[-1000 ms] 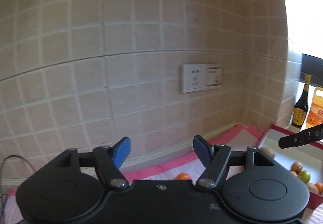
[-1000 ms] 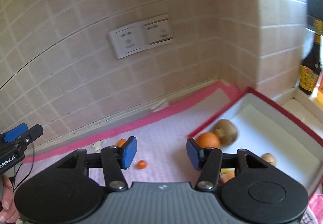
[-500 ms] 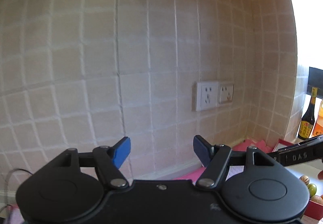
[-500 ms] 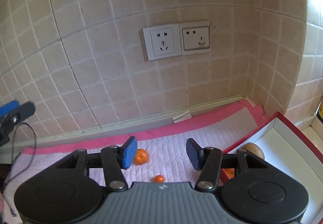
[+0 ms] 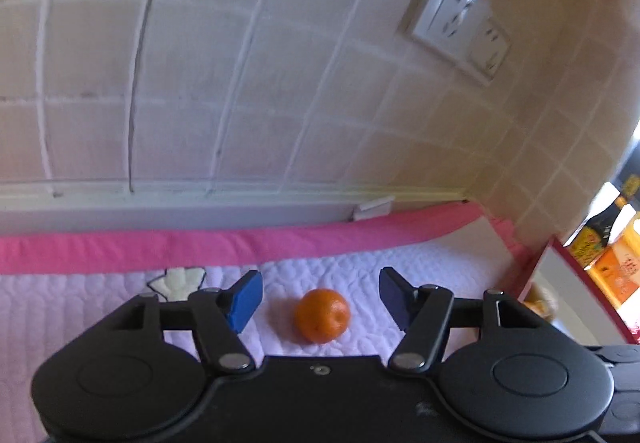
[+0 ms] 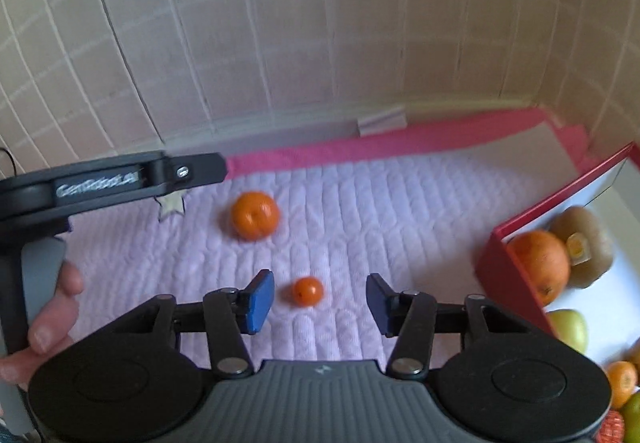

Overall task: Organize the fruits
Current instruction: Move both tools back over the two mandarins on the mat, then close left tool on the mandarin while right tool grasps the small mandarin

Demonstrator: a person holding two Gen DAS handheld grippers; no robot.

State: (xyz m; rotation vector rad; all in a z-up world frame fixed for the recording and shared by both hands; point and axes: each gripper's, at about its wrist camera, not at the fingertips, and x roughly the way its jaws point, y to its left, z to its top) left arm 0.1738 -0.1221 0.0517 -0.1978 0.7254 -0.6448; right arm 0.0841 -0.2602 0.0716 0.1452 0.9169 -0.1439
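A quilted lilac mat [image 6: 400, 203] with a pink border covers the counter below a tiled wall [image 5: 240, 83] that carries a double socket [image 5: 460, 23]. At the right stands a red-edged box [image 6: 504, 263] holding an orange [image 6: 540, 267], a kiwi [image 6: 588, 247] and other fruit. On the mat a mandarin [image 5: 322, 316] lies clear of everything, nothing barring the way to it. The left gripper [image 5: 320, 299] tilts down over it, its blue pads closing but not touching the fruit seen between them. In the right wrist view a smaller kumquat [image 6: 307, 291] lies between the pads of the right gripper [image 6: 320, 301], which are also closing and still apart from it. A hand [image 6: 52, 319] grips the left tool's handle.
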